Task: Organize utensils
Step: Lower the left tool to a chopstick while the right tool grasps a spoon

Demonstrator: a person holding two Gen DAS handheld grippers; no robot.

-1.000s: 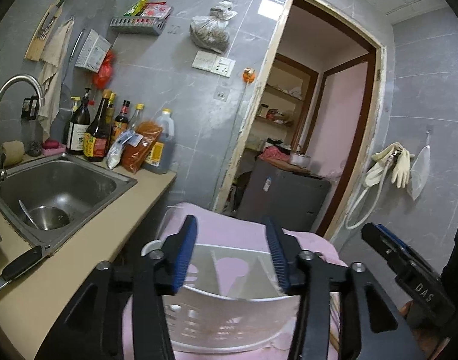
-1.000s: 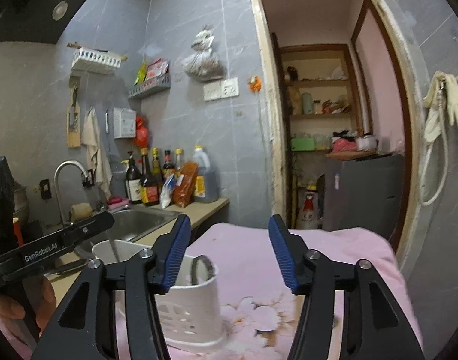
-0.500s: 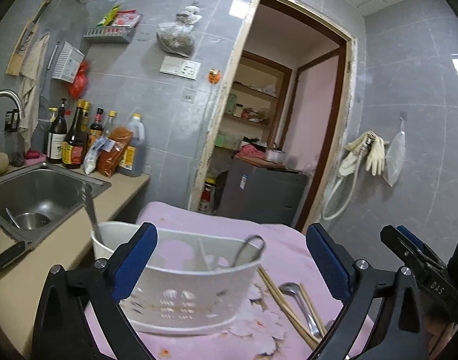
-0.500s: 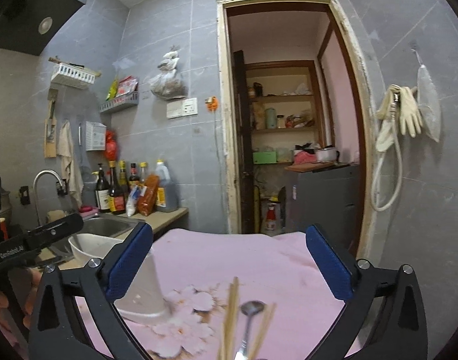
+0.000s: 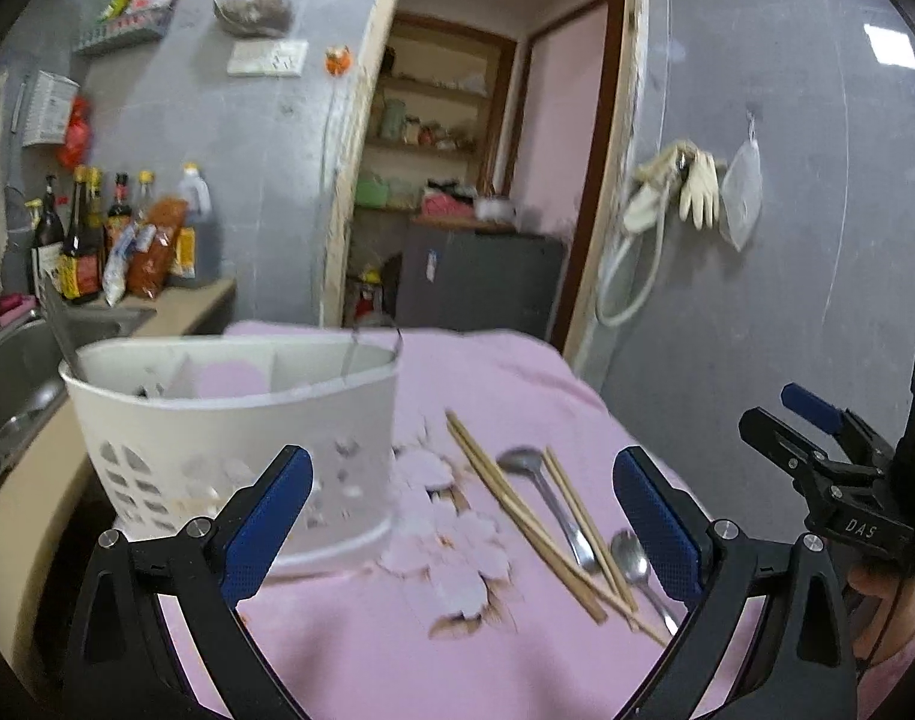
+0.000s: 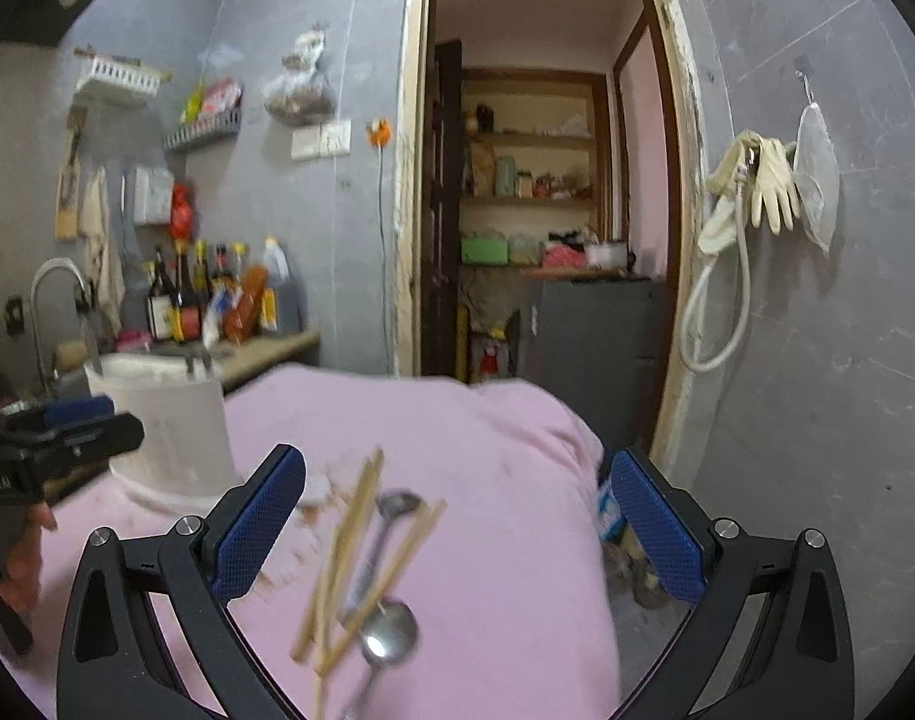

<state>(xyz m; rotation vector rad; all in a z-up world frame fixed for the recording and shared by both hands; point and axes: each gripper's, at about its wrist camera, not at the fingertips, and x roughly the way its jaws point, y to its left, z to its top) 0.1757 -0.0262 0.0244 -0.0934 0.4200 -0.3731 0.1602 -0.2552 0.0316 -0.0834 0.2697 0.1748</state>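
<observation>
A white slotted utensil holder (image 5: 235, 438) stands on the pink flowered cloth (image 5: 397, 630), with a metal handle (image 5: 58, 330) and a wire loop (image 5: 367, 348) sticking out of it. To its right lie wooden chopsticks (image 5: 517, 510) and two metal spoons (image 5: 547, 504) (image 5: 634, 564), crossed in a loose pile. My left gripper (image 5: 460, 468) hangs open above the cloth between holder and pile, holding nothing. My right gripper (image 6: 457, 468) is open and empty over the chopsticks (image 6: 349, 546) and the spoons (image 6: 391, 636). The holder (image 6: 169, 420) is at its far left.
A counter with a steel sink (image 5: 13, 372) and sauce bottles (image 5: 85, 240) runs along the left. Behind the table is a doorway with a grey cabinet (image 5: 481, 276). Gloves and a hose (image 5: 685, 192) hang on the right wall. The cloth drops off at its right edge (image 6: 589, 480).
Both grippers have opened from half-wide to fully wide. Both have drawn back from the holder, which slid left in view, and the chopsticks and spoons have come into sight.
</observation>
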